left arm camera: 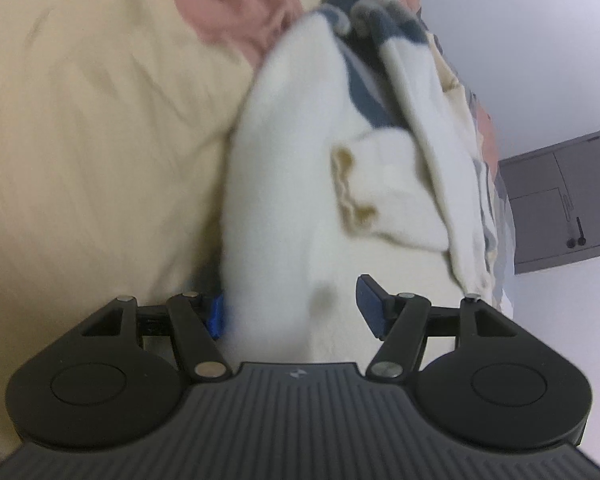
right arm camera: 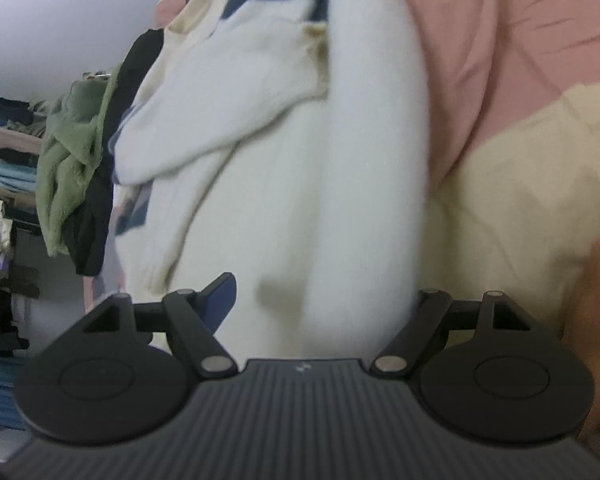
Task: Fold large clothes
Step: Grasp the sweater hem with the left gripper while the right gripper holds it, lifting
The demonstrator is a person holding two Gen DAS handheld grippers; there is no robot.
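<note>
A white knit sweater [left arm camera: 300, 208] with blue stripes near its top is lying bunched down the middle of both views, blurred, over a cream and pink bedcover [left arm camera: 80, 120].

In the left wrist view its thick white fold is running between the blue pads of the left gripper [left arm camera: 292, 308]. The jaws are standing well apart; the left pad is sitting against the cloth while the right pad [left arm camera: 370, 304] is showing clear of it, so a firm hold cannot be told.

In the right wrist view the sweater [right arm camera: 284, 168] is filling the centre, and the right gripper [right arm camera: 320, 300] is spread wide with cloth between its fingers; only its left pad [right arm camera: 220, 296] is showing.

At that frame's left edge, a green garment [right arm camera: 68, 160] and a black one [right arm camera: 96, 216] are hanging beside shelves of folded clothes [right arm camera: 0, 152]. A grey cabinet [left arm camera: 568, 200] is sitting at the right of the left view.
</note>
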